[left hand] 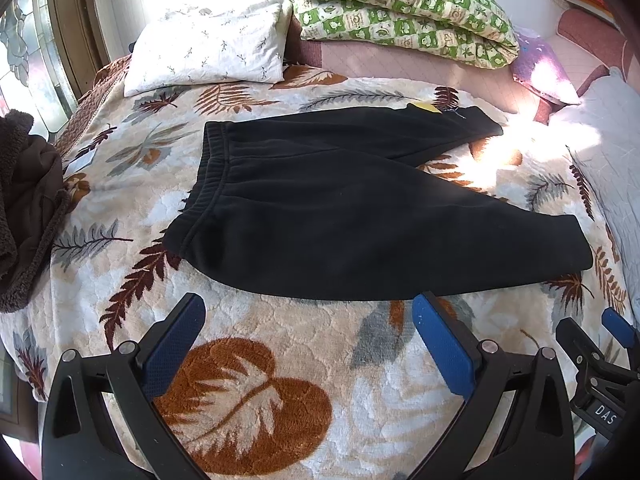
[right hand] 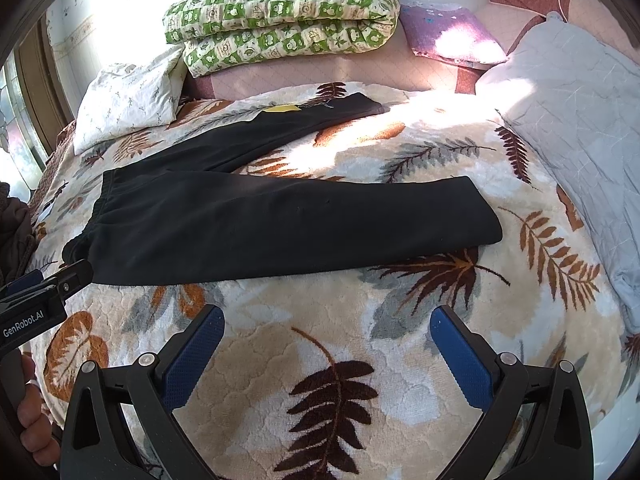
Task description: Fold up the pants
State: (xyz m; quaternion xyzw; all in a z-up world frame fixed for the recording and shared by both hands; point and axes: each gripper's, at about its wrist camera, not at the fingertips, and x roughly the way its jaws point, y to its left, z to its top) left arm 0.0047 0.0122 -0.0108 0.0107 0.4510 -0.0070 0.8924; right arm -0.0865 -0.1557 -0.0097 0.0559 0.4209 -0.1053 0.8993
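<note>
Black pants (left hand: 332, 200) lie flat on a leaf-patterned blanket (left hand: 280, 360) that covers the bed. The elastic waistband (left hand: 204, 184) sits at the left. The two legs run out to the right and spread apart in a V, the near leg ending at a cuff (right hand: 480, 212) and the far leg reaching toward the far right, where a small yellow tag (right hand: 282, 109) lies at its edge.

The left gripper (left hand: 308, 320) hangs over bare blanket just short of the pants' near edge. Its jaws stand wide apart and hold nothing. The right gripper (right hand: 327, 332) is also above bare blanket, near the front of the bed and to the right of the left one. Its jaws are likewise spread wide and empty. Neither tool touches the cloth. Part of a hand (right hand: 32, 412) grips the left tool's handle at the near left of the right wrist view.

At the far side lie a white sprigged pillow (left hand: 208, 52) on the left, a folded green checked quilt (left hand: 400, 8) in the middle, and a purple cushion (right hand: 452, 36) further right. A pale grey quilted cover (right hand: 580, 128) lies along the right edge. A brown fleecy garment (left hand: 24, 208) is heaped at the left edge of the bed. Strong sunlight falls across the far right of the blanket.
</note>
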